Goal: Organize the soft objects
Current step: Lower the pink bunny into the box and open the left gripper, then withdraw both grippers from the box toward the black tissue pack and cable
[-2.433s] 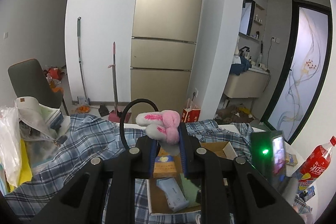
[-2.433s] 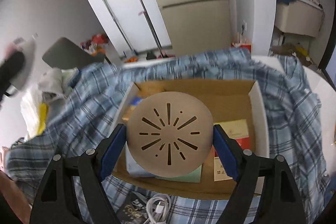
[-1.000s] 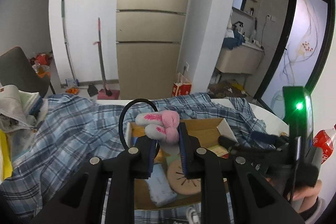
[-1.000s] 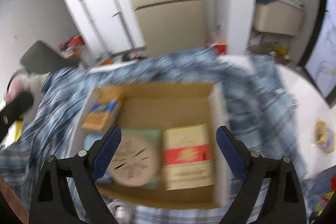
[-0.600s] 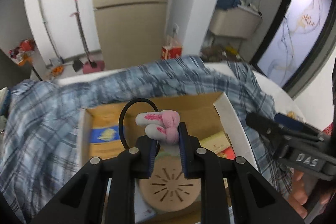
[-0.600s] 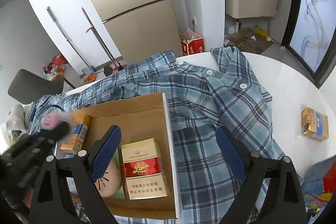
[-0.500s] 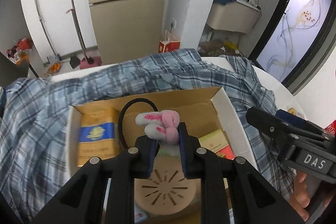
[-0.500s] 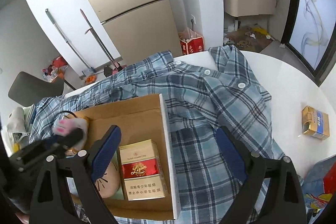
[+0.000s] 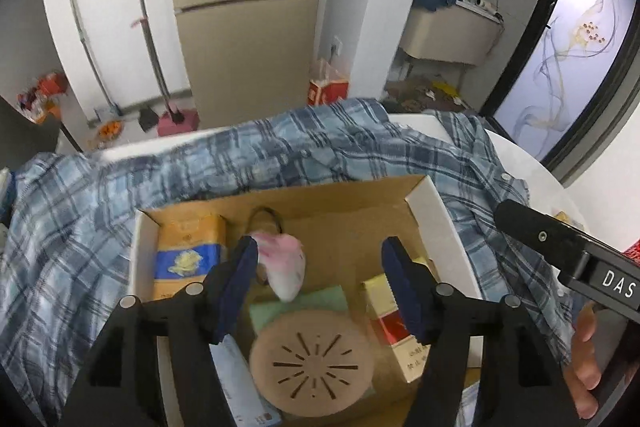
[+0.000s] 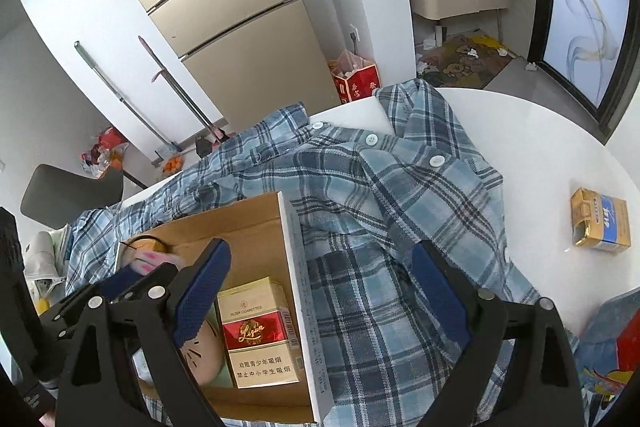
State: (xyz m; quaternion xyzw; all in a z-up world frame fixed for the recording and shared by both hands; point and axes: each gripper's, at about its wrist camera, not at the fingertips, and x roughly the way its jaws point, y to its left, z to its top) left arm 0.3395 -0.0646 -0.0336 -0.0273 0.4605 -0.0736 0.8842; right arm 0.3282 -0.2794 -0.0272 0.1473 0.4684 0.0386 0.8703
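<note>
A small pink-and-white plush hair tie on a black elastic loop (image 9: 280, 263) is dropping away from the left gripper (image 9: 320, 277), whose jaws have just been opening; it hangs blurred against the left pad, no longer pinched, just above the open brown cardboard box (image 9: 424, 203). This looks like the release step, so the next move probably calls for lifting the left gripper clear and choosing another soft item.

In the box, from the toy: a gold-and-blue packet (image 9: 188, 255) at nine o'clock, a round tan slotted disc (image 9: 312, 363) at six, a gold-and-red cigarette pack (image 9: 396, 327) at four.

A blue plaid shirt (image 10: 380, 187) wraps around the box. The right gripper (image 10: 320, 291) hovers over the box's right wall and the shirt, jaws wide apart, empty.
</note>
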